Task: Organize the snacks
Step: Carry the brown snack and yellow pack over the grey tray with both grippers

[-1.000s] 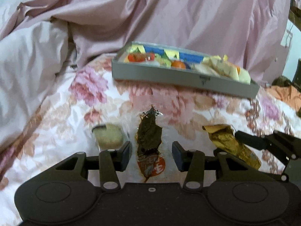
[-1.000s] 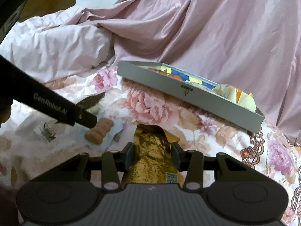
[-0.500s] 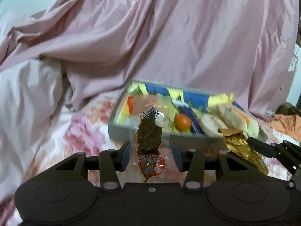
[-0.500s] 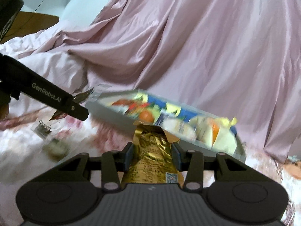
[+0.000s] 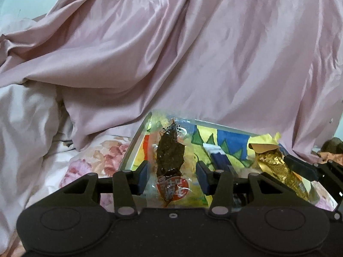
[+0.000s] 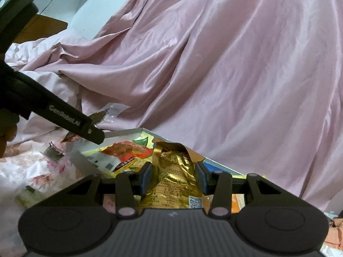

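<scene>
Pink satin sheet [image 5: 193, 53] draped behind, glossy and creased; floral bedspread [image 5: 96, 156] below. Grey rectangular tray [image 5: 131, 150] full of bright wrappers. Left gripper [image 5: 171, 174], fingers clamped on clear packet of dark dried snack [image 5: 170, 158], raised over the tray. Right gripper [image 6: 174, 176], fingers clamped on crinkled gold foil packet [image 6: 174, 171]. Only the right view showed loose small packets [image 6: 52, 151] on the bedspread.

Left gripper [image 5: 171, 176] jaws clamped; right gripper [image 6: 174, 178] jaws likewise.
</scene>
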The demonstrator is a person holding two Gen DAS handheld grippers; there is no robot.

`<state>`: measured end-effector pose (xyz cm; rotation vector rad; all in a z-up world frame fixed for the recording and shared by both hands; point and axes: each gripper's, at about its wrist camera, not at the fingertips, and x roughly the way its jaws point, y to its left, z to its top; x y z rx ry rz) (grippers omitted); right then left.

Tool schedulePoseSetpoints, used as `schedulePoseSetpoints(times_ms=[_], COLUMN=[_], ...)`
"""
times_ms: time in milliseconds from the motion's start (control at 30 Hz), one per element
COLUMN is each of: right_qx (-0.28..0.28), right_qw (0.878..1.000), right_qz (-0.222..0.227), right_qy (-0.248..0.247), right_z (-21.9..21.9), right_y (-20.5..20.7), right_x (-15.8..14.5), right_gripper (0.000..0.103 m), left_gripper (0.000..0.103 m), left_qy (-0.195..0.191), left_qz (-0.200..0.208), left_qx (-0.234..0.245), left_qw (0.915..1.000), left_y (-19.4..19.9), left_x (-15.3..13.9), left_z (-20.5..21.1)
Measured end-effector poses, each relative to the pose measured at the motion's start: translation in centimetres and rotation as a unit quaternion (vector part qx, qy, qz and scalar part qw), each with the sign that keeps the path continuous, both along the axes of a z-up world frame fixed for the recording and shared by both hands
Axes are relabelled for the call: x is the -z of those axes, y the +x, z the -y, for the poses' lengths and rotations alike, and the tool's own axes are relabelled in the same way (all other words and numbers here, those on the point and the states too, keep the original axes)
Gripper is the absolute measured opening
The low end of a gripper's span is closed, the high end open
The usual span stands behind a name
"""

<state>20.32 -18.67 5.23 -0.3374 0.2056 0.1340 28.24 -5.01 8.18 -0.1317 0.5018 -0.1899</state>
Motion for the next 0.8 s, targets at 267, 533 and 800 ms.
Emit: schedulePoseSetpoints(times_ms=[267, 533, 800], right_qx=[-0.007, -0.011, -0.010], right_qw=[1.000, 1.000, 1.000], right_qz=[-0.002, -0.015, -0.024], right_qy=[0.012, 0.017, 0.018], right_z=[-0.4, -0.9, -0.9], right_y=[3.3, 5.7, 6.9], right_x=[-0.3, 0.1, 1.2], right_gripper=[0.048, 0.048, 0.048], left_gripper=[0.049, 0.049, 0.049], left_qy=[-0.004, -0.001, 0.003], left_qz=[0.003, -0.008, -0.012], left_qx=[-0.014, -0.015, -0.012], left_qw=[0.9999, 0.9999, 0.9999], left_y=[2.9, 4.4, 5.7], left_x=[0.3, 1.2, 1.2], left_z=[-0.1, 0.2, 0.7])
